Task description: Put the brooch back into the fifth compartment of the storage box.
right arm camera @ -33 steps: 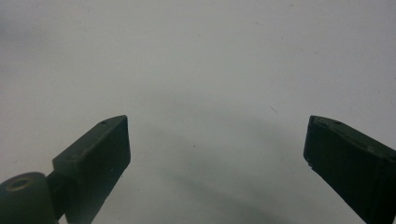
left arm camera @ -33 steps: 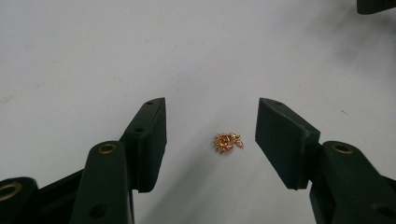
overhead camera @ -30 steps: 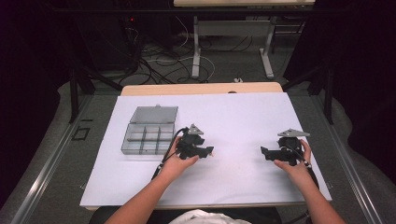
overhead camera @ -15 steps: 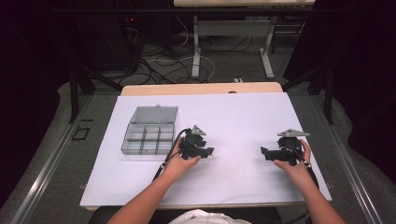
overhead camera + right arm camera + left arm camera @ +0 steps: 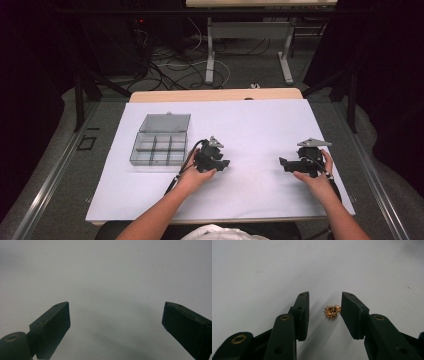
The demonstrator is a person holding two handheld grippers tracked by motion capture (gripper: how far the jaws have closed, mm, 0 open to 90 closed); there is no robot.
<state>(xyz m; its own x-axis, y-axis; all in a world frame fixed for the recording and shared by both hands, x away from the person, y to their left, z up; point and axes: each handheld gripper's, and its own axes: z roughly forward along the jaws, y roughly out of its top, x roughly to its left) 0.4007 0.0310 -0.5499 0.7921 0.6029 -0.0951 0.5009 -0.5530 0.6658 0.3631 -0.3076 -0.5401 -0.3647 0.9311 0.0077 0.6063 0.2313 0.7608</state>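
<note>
Compartment box [image 5: 161, 141] sits beside left gripper [image 5: 325, 312]; gold gear [image 5: 332, 311], perhaps touching one finger.

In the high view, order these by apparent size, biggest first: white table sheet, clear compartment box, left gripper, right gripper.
1. White table sheet.
2. Clear compartment box, lid open.
3. Left gripper and right gripper: they look alike in size, so no ranking between them.

Bright white sheet [image 5: 260, 130], dark surroundings, soft blurred shadows.
</note>
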